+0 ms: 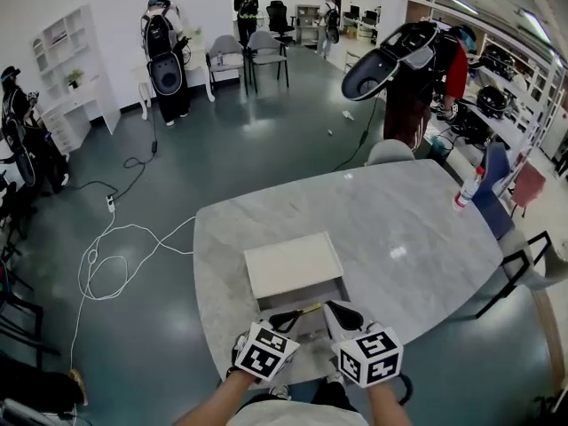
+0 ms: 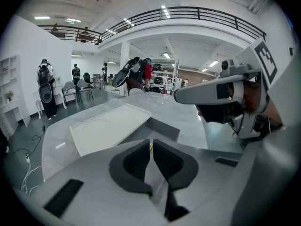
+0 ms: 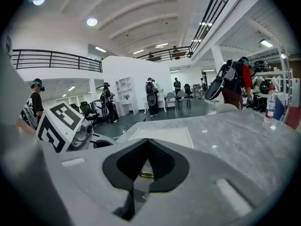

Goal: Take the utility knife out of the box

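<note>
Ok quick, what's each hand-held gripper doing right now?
Left hand-held gripper: closed on the thin yellow utility knife.
Right hand-held gripper: closed, tips together, gripping nothing.

The grey marble table (image 1: 408, 229) fills the centre of my head view, with a white bottle (image 1: 465, 190) upright near its right edge. White cable (image 1: 105, 257) loops on the floor at left; a white shelf unit (image 1: 64, 65) stands upper left.

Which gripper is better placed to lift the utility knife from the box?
Left. A yellow sliver of the utility knife sits between the jaws of the left gripper; the right gripper has jaws shut, empty.
</note>
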The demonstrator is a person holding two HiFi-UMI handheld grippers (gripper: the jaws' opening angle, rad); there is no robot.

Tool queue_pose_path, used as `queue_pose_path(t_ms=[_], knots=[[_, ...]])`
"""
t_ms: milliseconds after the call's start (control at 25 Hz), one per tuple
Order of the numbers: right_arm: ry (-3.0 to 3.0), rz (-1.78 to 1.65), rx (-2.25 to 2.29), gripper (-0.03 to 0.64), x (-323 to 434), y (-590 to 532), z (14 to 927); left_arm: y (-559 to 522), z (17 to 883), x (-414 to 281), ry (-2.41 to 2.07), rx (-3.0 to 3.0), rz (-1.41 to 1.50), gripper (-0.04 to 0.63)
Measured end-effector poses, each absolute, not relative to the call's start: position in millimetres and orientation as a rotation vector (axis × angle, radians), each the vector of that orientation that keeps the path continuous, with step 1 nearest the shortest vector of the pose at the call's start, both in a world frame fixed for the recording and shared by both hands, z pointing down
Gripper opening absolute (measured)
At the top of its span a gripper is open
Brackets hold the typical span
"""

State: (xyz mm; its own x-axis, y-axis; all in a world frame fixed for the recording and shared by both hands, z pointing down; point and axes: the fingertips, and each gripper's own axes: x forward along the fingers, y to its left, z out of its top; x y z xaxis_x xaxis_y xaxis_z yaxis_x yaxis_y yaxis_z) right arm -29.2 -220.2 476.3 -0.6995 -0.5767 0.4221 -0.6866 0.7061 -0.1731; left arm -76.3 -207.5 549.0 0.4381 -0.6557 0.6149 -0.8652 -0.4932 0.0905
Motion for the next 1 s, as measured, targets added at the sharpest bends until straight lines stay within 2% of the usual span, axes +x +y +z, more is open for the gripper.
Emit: queue_pose_path(t_ms=[1000], knots=[[-2.665, 0.427, 0.486, 0.005, -19, -269, 498, -238, 598, -53, -1.298, 2.167, 1.104, 0.032]])
